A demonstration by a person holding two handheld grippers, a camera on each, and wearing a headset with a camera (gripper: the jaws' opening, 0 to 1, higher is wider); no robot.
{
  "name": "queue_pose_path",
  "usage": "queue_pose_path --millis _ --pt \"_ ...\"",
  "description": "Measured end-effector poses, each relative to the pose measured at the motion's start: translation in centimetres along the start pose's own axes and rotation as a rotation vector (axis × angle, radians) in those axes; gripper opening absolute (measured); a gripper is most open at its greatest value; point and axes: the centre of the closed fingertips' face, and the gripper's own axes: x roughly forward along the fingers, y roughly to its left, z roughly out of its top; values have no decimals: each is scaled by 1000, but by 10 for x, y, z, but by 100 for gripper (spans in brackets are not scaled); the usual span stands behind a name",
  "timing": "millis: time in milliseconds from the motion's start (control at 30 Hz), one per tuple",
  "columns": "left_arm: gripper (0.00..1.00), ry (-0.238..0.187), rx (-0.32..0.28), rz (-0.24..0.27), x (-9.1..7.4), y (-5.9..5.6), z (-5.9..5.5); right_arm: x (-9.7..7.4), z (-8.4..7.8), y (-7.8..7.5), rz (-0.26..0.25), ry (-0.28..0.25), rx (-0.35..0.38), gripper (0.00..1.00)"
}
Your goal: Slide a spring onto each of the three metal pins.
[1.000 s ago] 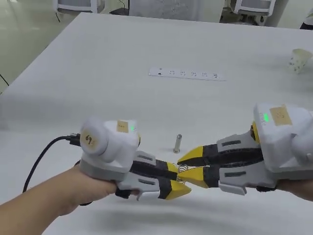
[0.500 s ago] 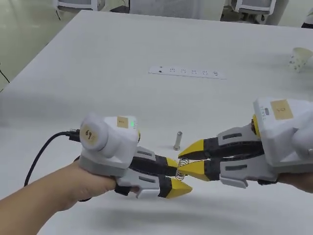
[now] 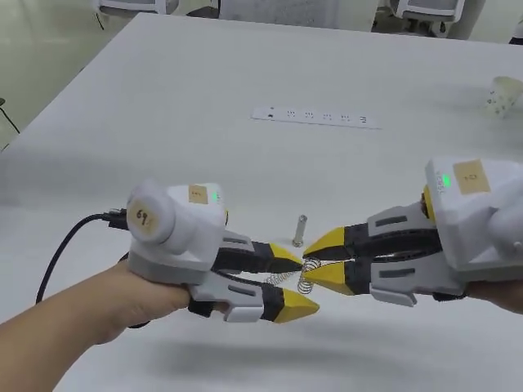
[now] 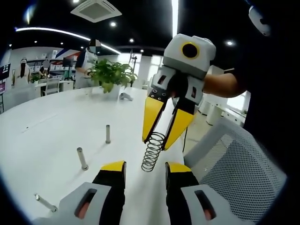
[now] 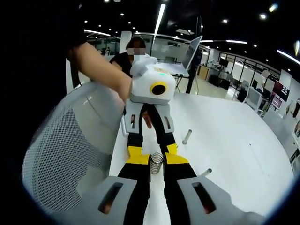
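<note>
Head view: my left hand-held gripper [image 3: 292,281] and my right hand-held gripper [image 3: 306,272] meet tip to tip low over the white tabletop [image 3: 245,73], with a spring [image 3: 294,274] between them. The left jaws stand well apart, and the right jaws are pinched on the spring's end. One metal pin [image 3: 300,230] stands upright just behind the tips, apart from both. Beyond it the tabletop runs bare to a power strip [image 3: 315,117], with a paper cup [image 3: 502,95] by the far right edge and a black cable [image 3: 61,257] trailing from the left hand-held gripper. The coil is partly masked by the yellow tips. Left gripper view: my own jaws are spread at the bottom. The right hand-held gripper reaches in from above, clamped on the spring's upper end, so the coil hangs slanting toward my gap; whether its lower end touches my jaws I cannot tell. On the tabletop to the left stand a far pin [image 4: 108,133] and a middle pin [image 4: 82,158], both upright, while a near pin [image 4: 45,202] lies or leans by the rim. A mesh chair [image 4: 234,159] sits off the tabletop's edge on the right. Right gripper view: my jaws rise close together, the spring seen end-on between their yellow tips. The left hand-held gripper faces me with its jaws parted, and where its tips end against mine is hard to make out. Two pins stand clear on open tabletop to the right.
</note>
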Motion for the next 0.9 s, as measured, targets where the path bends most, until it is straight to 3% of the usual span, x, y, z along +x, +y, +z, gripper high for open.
queue_pose_path --millis 133,367,533,900 --pt "36 26 4 19 -2 4 -7 -1 -3 -2 -10 7 -1 7" --pt "41 40 2 49 -14 11 -11 -1 -7 -3 -25 19 -3 7" --pt "54 38 -3 87 -18 16 -13 -1 -9 -4 -30 27 -10 7" --pt "66 29 -2 134 -31 23 -12 -5 -9 -12 -67 30 -18 7"
